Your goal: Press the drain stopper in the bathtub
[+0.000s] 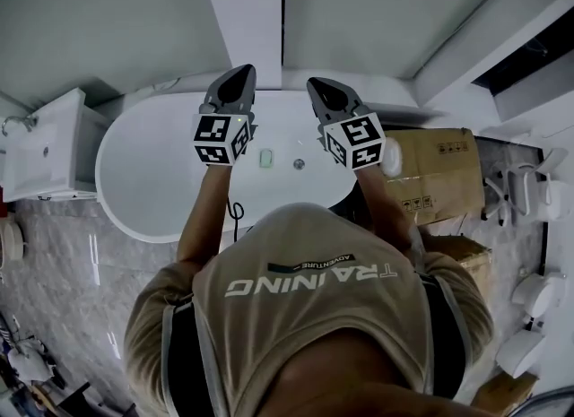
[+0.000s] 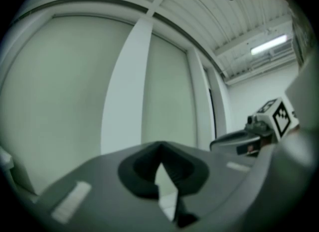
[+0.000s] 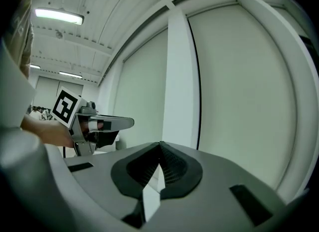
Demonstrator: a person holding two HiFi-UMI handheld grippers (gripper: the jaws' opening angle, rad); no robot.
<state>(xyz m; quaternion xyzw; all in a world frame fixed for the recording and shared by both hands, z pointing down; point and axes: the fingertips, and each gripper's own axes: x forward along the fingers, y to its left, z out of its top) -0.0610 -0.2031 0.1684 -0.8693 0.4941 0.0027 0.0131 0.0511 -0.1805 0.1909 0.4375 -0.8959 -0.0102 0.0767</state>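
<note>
In the head view a white oval bathtub [image 1: 117, 195] lies below me. Its small round metal drain stopper [image 1: 299, 164] sits on the tub floor, beside a pale rectangular plate [image 1: 265, 157]. My left gripper [image 1: 242, 74] and right gripper [image 1: 317, 86] are both held up level over the tub's far rim, pointing at the wall, well above the stopper. Both are shut with nothing between the jaws. The left gripper view shows its closed tips [image 2: 160, 148] against the wall and the right gripper [image 2: 266, 121] alongside. The right gripper view shows its closed tips [image 3: 159, 146] and the left gripper [image 3: 92, 123]. Neither gripper view shows the stopper.
A white basin cabinet [image 1: 45, 151] stands left of the tub. Cardboard boxes [image 1: 439, 173] are stacked at its right end, with white fixtures [image 1: 529, 191] beyond. A black cable [image 1: 235, 213] hangs over the tub's near rim. Wall panels [image 1: 359, 12] rise behind.
</note>
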